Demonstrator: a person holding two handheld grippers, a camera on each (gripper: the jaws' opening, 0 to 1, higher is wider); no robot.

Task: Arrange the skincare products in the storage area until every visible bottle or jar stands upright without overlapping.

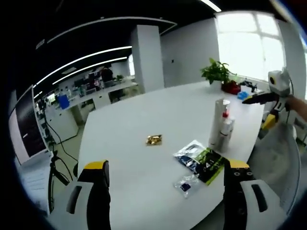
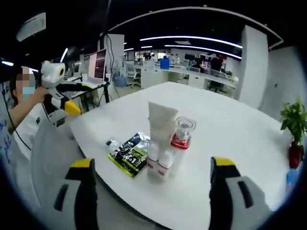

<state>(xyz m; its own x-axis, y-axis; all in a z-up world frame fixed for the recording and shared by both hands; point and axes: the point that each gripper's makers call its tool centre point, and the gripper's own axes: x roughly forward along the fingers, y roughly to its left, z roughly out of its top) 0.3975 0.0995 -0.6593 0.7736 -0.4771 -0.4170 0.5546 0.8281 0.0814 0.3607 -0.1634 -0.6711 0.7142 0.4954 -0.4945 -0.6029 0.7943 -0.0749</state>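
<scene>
A tall white tube (image 2: 162, 125), a clear bottle with a red collar (image 2: 183, 135) and small white bottles (image 2: 158, 163) stand upright in a tight cluster near the white table's edge (image 2: 96, 143). From the other side the tube (image 1: 219, 120) hides most of the cluster, with the red-collared bottle (image 1: 227, 128) beside it. My right gripper (image 2: 153, 181) is open, a short way in front of the cluster. My left gripper (image 1: 166, 179) is open over the table, well short of the bottles. Each gripper appears hand-held in the other's view: right gripper (image 1: 261, 110), left gripper (image 2: 76, 97).
Dark and green sachets (image 1: 201, 160) lie flat beside the bottles, also seen as sachets (image 2: 132, 153). A small clear sachet (image 1: 187, 184) and a gold packet (image 1: 154, 140) lie apart on the table (image 1: 144, 110). A potted plant (image 1: 217, 72) stands at the far end.
</scene>
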